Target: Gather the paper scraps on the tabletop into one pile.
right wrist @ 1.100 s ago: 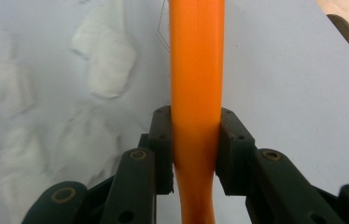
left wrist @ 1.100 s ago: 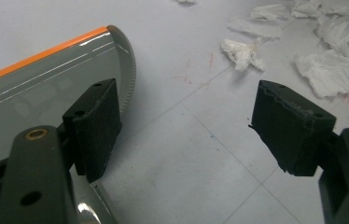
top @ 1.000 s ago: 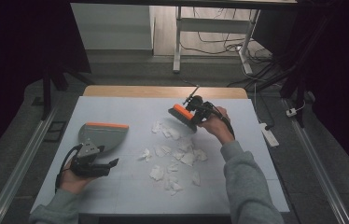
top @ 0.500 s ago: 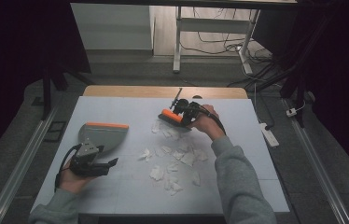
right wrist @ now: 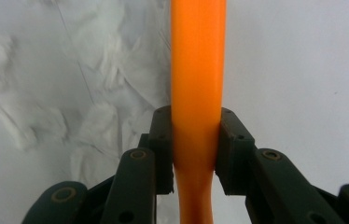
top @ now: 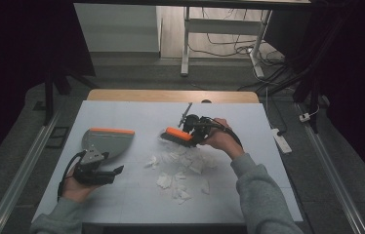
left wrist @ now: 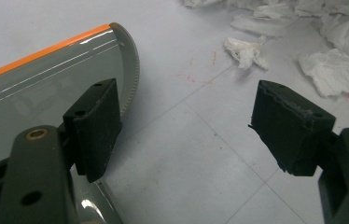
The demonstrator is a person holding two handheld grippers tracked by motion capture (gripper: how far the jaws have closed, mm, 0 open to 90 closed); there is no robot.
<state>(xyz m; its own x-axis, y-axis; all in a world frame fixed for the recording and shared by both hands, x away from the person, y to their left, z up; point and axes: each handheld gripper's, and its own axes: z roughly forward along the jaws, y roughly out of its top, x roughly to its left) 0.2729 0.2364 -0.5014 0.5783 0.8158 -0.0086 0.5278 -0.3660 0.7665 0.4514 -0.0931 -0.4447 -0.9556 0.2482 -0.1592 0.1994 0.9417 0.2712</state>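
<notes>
My right gripper [top: 190,131] is shut on the orange handle of a hand brush [top: 176,132], whose head sits at the far left edge of the pile of torn white paper scraps [top: 180,165]. In the right gripper view the jaws clamp the handle [right wrist: 196,56] from both sides, with the scraps [right wrist: 46,93] to its left. My left gripper [top: 107,163] rests open at the near side of a grey dustpan with an orange lip [top: 107,141]. In the left gripper view bare table lies between the jaws; the dustpan [left wrist: 46,88] is behind the left jaw and scraps [left wrist: 333,70] at upper right.
The white table top [top: 136,117] reaches a wooden strip at the far edge. A white power strip [top: 280,139] lies off the table's right side. Metal rails [top: 19,170] run along both sides, and a desk frame with cables stands beyond.
My right gripper has carried the brush leftward along the far side of the paper pile. The left gripper and the dustpan have stayed put.
</notes>
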